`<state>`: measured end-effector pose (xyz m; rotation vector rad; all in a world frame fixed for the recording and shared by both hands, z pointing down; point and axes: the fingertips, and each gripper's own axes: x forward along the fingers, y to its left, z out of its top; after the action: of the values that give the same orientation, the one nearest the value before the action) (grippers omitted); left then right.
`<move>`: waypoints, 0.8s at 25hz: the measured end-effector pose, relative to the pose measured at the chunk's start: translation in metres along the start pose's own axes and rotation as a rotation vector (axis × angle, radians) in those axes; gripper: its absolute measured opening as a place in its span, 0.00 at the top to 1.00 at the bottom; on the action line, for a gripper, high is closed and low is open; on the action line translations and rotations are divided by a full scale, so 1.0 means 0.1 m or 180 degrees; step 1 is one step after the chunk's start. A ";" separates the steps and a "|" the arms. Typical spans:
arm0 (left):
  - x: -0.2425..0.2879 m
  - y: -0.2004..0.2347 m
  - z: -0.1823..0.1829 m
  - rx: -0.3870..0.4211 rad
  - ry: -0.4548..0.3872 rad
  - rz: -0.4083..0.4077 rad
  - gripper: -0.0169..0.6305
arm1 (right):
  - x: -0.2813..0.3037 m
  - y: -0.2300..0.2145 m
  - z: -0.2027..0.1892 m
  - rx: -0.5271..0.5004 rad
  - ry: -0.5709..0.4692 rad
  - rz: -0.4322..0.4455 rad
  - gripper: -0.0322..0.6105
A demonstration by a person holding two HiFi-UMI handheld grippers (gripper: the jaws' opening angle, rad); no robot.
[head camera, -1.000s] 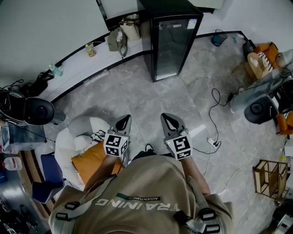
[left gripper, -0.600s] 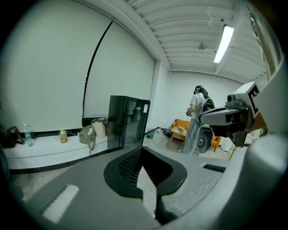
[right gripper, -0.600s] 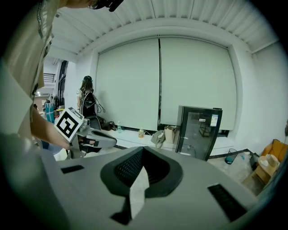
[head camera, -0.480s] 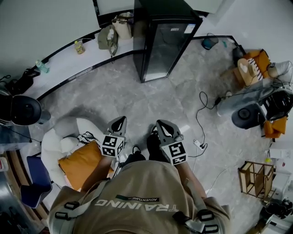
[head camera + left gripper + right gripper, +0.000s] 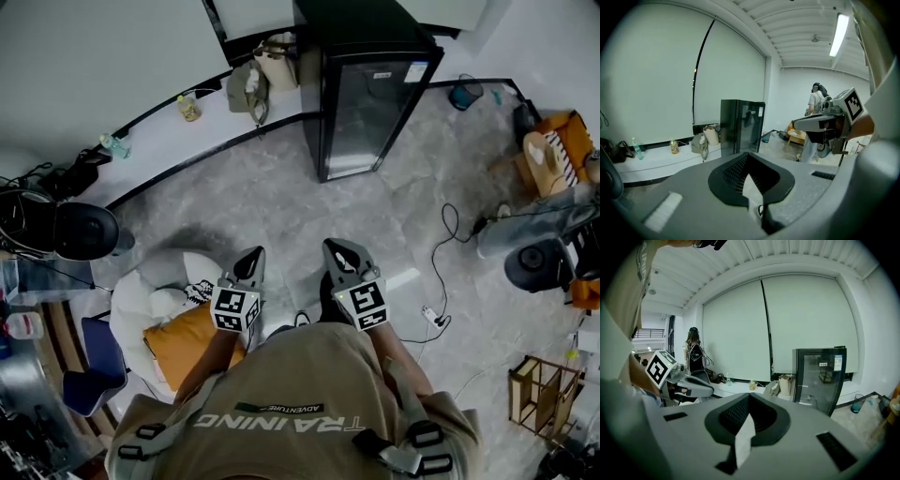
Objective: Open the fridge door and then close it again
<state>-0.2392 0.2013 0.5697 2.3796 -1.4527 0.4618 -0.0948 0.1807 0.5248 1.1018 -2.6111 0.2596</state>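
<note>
The black fridge (image 5: 370, 98) with a glass door stands by the far wall, and its door is shut. It also shows in the left gripper view as the fridge (image 5: 740, 126) and in the right gripper view as the fridge (image 5: 820, 378). My left gripper (image 5: 253, 259) and right gripper (image 5: 338, 250) are held side by side in front of the person's chest, well short of the fridge across open floor. Both are shut with nothing between the jaws. The left gripper (image 5: 749, 161) and right gripper (image 5: 749, 399) each point towards the fridge.
A white ledge (image 5: 169, 141) along the wall carries bags (image 5: 253, 80) and bottles. A white beanbag with an orange cushion (image 5: 183, 333) lies at my left. Cables and a power strip (image 5: 433, 314) trail on the floor at right, near a wooden crate (image 5: 542, 394). Another person (image 5: 816, 101) stands further off.
The head view swayed left, then back right; a dark shoe that showed between the grippers half a second ago is mostly hidden now. Both grippers stay shut and side by side.
</note>
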 end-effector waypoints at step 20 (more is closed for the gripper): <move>1.67 0.37 1.43 -0.0132 -0.0347 0.0529 0.97 | 0.95 -2.18 0.71 -0.0112 -0.0315 0.0266 0.95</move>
<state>-0.1851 -0.0081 0.5161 2.2941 -1.7000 0.3422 -0.0145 -0.0535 0.5013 1.0201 -2.7418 0.1806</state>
